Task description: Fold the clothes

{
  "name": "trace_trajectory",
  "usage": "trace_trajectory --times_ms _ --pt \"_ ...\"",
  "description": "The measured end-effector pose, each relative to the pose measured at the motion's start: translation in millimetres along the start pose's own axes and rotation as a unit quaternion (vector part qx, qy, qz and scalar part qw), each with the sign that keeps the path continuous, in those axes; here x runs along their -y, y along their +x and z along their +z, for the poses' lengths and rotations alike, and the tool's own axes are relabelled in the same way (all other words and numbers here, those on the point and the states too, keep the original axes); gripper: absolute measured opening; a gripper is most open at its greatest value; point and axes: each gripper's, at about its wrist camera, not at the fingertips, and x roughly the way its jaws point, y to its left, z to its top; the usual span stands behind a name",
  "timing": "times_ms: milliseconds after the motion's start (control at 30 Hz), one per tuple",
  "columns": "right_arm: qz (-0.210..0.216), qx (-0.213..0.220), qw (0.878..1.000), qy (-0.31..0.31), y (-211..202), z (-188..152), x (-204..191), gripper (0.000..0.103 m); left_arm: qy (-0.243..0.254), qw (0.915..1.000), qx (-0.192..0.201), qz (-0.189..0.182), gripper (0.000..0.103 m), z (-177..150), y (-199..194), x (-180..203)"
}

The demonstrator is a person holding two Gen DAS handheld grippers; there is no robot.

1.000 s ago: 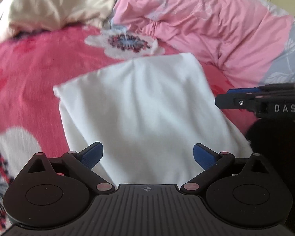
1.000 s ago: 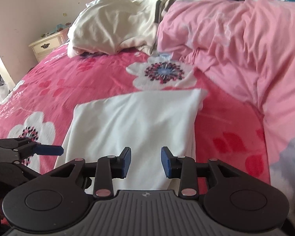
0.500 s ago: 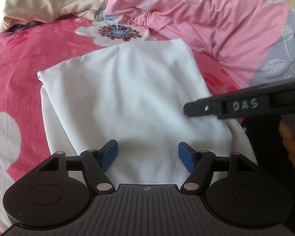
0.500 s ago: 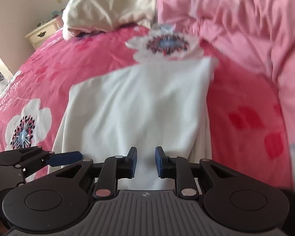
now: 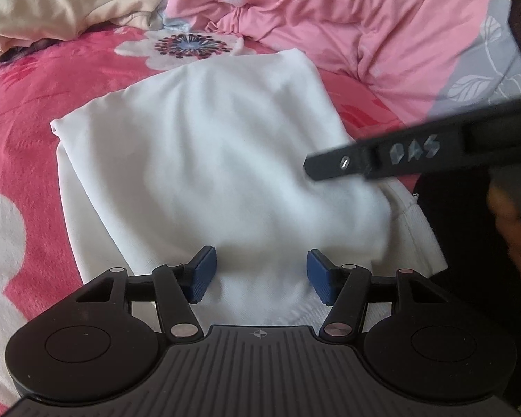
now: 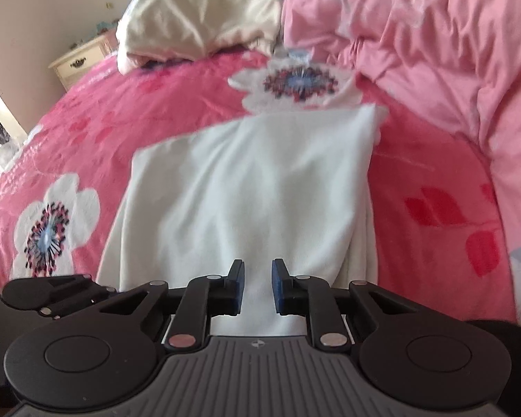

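A white folded garment [image 5: 208, 160] lies flat on the pink floral bedspread [image 5: 17, 104]. My left gripper [image 5: 260, 274] is low over the garment's near edge. Its jaws are closing, with white cloth bulging between the blue pads, whose inner faces still show. In the right wrist view the same garment [image 6: 253, 187] runs away from my right gripper [image 6: 258, 285]. Those jaws are closing too, and a narrow strip of the near hem shows in the gap. The right gripper's black finger [image 5: 399, 153] reaches over the garment's right side.
A crumpled pink duvet [image 5: 382, 34] is heaped at the far right and a cream cloth pile [image 5: 69, 0] at the far left. A cream nightstand [image 6: 80, 62] stands beyond the bed. A person's hand [image 5: 517, 236] shows at the right edge.
Both grippers have come down to the garment's near edge and narrowed their jaws. The right gripper's finger has slid left over the cloth in the left wrist view.
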Motion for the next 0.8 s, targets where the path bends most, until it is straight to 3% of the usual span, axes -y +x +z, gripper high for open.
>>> trace_trajectory --times_ms 400,800 --pt "-0.005 -0.009 1.000 -0.007 8 -8 -1 0.018 -0.003 1.0000 -0.002 -0.003 0.059 -1 2 1" --pt "0.011 -0.038 0.999 -0.009 -12 -21 -3 0.018 0.008 0.9995 -0.017 -0.024 0.059 -10 -5 3"
